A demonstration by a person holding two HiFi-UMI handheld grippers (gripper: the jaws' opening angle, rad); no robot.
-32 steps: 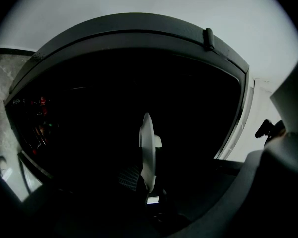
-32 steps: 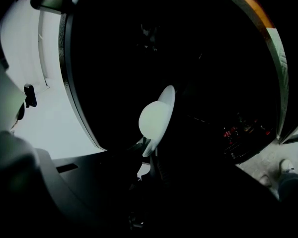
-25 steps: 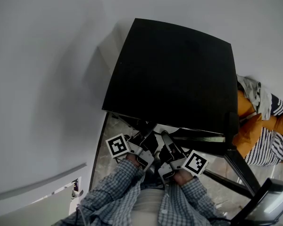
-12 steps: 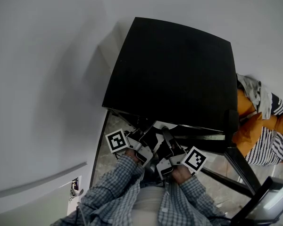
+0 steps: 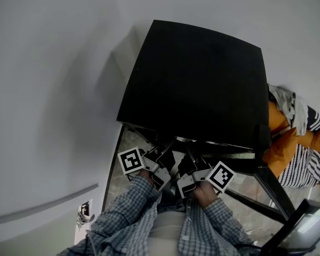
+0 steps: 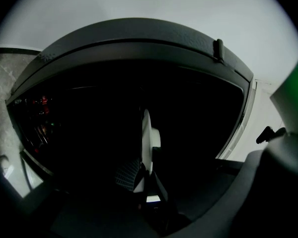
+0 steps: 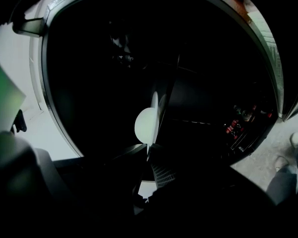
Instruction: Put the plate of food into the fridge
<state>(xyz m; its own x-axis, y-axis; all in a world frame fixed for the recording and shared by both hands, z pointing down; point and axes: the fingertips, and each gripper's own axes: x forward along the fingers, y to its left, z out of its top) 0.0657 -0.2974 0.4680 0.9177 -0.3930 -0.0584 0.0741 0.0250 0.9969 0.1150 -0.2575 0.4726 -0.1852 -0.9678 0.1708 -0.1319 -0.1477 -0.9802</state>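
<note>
Head view first: the big black fridge point(image 5: 197, 84) fills the middle, seen from above, so its flat top hides the open front and everything inside it. Its door point(image 5: 262, 143) shows only as a dark edge on the right. At the bottom, checked sleeves point(image 5: 128, 217) lead to both tools, and the left gripper point(image 5: 164, 154) and right gripper point(image 5: 188, 156) reach in under the fridge's front lip, tips lost in shadow. The plate cannot be seen from up here.

In the left gripper view the cavity is almost pure black. The plate point(image 6: 146, 138) shows edge-on as a thin white sliver just inside the fridge opening, and the left gripper point(image 6: 145, 175) has its fingers point(image 6: 126, 175) clamped on the near rim. A pale bulge sits on one face; food or base, I cannot tell.

In the right gripper view the plate point(image 7: 148, 123) is again edge-on, and the right gripper point(image 7: 149, 155) pinches the opposite rim with its fingers point(image 7: 164, 175). Small red things point(image 7: 233, 124) glint deep at the side, too dim to name.
</note>
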